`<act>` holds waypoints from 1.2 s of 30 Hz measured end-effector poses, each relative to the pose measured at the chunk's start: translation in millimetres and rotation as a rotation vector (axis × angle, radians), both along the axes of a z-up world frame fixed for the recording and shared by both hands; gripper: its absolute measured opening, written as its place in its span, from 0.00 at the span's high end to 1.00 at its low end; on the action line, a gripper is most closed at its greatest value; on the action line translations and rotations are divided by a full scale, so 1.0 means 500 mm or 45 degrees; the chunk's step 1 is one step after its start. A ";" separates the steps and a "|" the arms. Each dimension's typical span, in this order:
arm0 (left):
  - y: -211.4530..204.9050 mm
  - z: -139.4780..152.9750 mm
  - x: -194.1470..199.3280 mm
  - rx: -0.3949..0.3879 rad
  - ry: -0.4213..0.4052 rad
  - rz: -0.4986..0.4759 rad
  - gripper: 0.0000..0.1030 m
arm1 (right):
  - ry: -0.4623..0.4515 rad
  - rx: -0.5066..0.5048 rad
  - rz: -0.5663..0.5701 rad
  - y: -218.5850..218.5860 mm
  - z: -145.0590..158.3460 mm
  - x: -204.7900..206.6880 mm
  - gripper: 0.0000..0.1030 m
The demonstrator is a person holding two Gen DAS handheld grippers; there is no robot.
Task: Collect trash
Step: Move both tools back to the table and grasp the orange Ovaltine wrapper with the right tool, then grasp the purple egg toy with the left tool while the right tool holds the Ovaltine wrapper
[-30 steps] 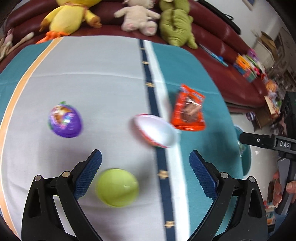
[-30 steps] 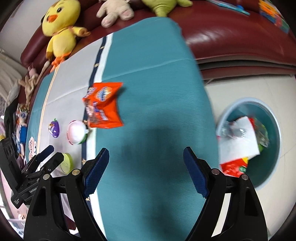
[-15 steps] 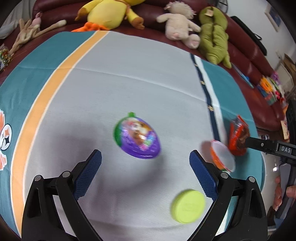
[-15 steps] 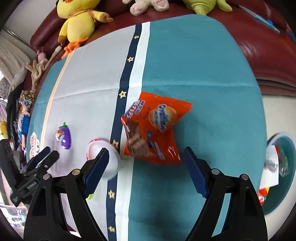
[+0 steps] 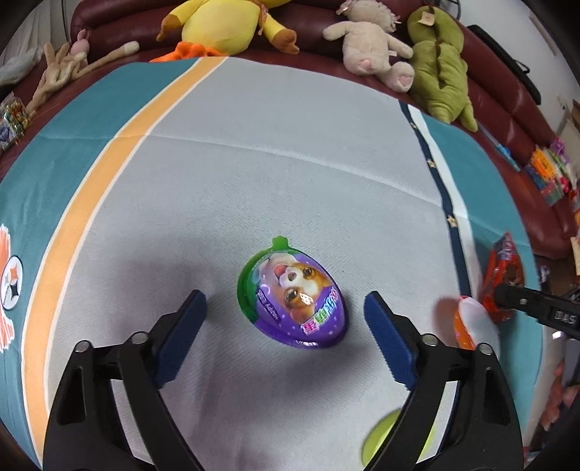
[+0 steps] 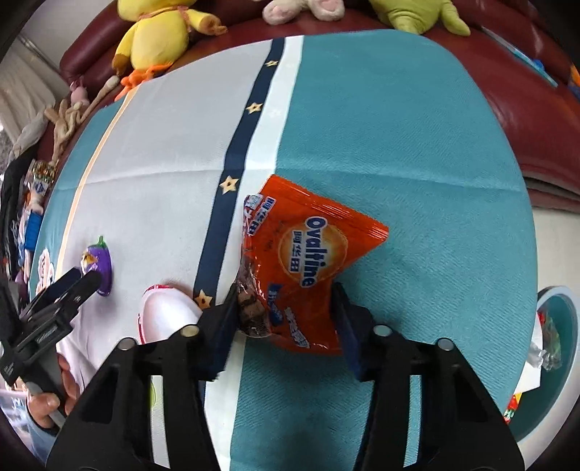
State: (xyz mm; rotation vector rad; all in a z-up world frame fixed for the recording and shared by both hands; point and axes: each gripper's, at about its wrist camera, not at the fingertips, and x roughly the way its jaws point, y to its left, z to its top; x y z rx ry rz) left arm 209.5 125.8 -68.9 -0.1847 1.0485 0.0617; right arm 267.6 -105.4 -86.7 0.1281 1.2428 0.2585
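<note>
Your right hand-held gripper (image 6: 282,319) points down at the tabletop (image 6: 417,152) and its jaws have just been closing on the near end of the orange Ovaltine wrapper (image 6: 308,261). Both blue pads press against the wrapper's crumpled sides, so it is grasped; the wrapper lies on the teal part of the cloth, just right of the navy starred stripe (image 6: 235,152).

Your left hand-held gripper (image 5: 286,337) is released. Its jaws have just been closing a little, yet both pads stand apart from the purple egg-shaped package (image 5: 295,295), which rests on the grey part of the cloth between the fingertips and slightly beyond them. A green rim and tab show at the egg's far left edge.

Near right of the left gripper, a yellow-green lid (image 5: 380,442) lies partly hidden behind the right finger. A white and orange capsule half (image 6: 166,315) sits just left of the starred stripe, between the two grippers.

At the far right edge of the right wrist view, a teal bin (image 6: 558,300) stands on the floor beside the tabletop, with paper and wrappers inside.

At the far edge, a dark red sofa (image 5: 507,94) carries a yellow plush duck (image 5: 224,25), a beige plush animal (image 5: 373,43) and a green plush dinosaur (image 5: 438,69).
</note>
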 end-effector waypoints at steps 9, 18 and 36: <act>-0.006 0.006 -0.004 0.057 -0.040 0.024 0.43 | -0.023 0.023 -0.025 -0.027 0.015 -0.015 0.59; -0.064 0.088 -0.038 0.024 -0.128 -0.054 0.43 | -0.062 0.070 -0.087 -0.088 0.056 -0.057 0.59; -0.399 0.159 -0.125 -0.107 -0.158 -0.502 0.43 | -0.184 0.182 -0.315 -0.336 0.144 -0.234 0.59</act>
